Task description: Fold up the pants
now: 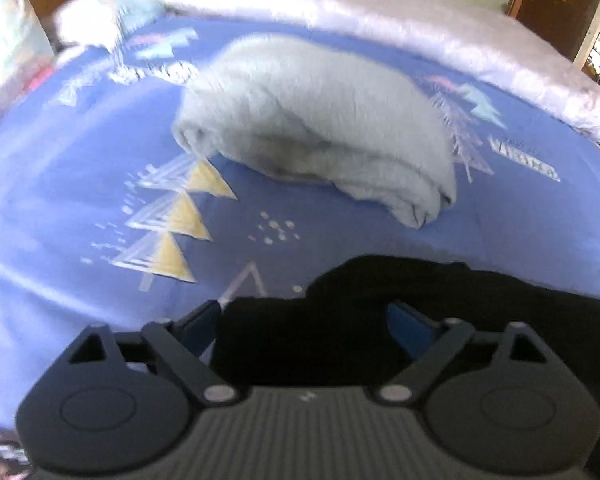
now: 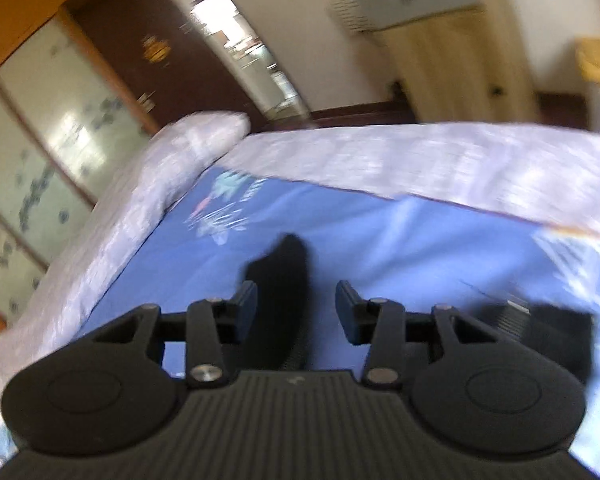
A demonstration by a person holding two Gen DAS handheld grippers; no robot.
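Left wrist view, setting: a blue bedsheet point(image 1: 80, 184) printed with triangles covers the bed, with a pale quilt point(image 1: 420, 28) bunched along its far edge.
Left wrist view, gripper: the left gripper point(image 1: 304, 320) has its jaws spread wide, with black cloth lying between the blue-padded fingers point(image 1: 408, 326). Whether the cloth is pinched cannot be told, though the wide gap suggests it is not.
Left wrist view, the pants: the black pants point(image 1: 440, 312) lie on the sheet directly under and ahead of the gripper, running off toward the lower right. They read as a flat, near-featureless dark mass with a lumpy upper edge; seams and waistband cannot be made out.
Left wrist view, neighbour: a light blue folded garment point(image 1: 320, 128) sits well apart, farther up the bed.
Right wrist view, gripper: the right gripper point(image 2: 296, 308) is tilted and blurred, jaws parted, with a narrow tongue of the black pants point(image 2: 284, 280) rising between them, close against the left-hand finger. No firm grip shows.
Right wrist view, the pants: a second dark patch point(image 2: 540, 332) lies at the lower right, probably more of the same garment.
Right wrist view, background: wardrobe doors point(image 2: 40, 168) and a doorway point(image 2: 244, 48) stand beyond the bed.
Risk, slippage: with both sets of jaws this wide, a lift would likely leave the cloth behind or catch only one layer.
Risk, crooked fold: uneven holds on the two ends could drag the fabric into a bunch rather than a clean crease.
Risk, sheet: closing low could pinch the bedsheet along with the pants.
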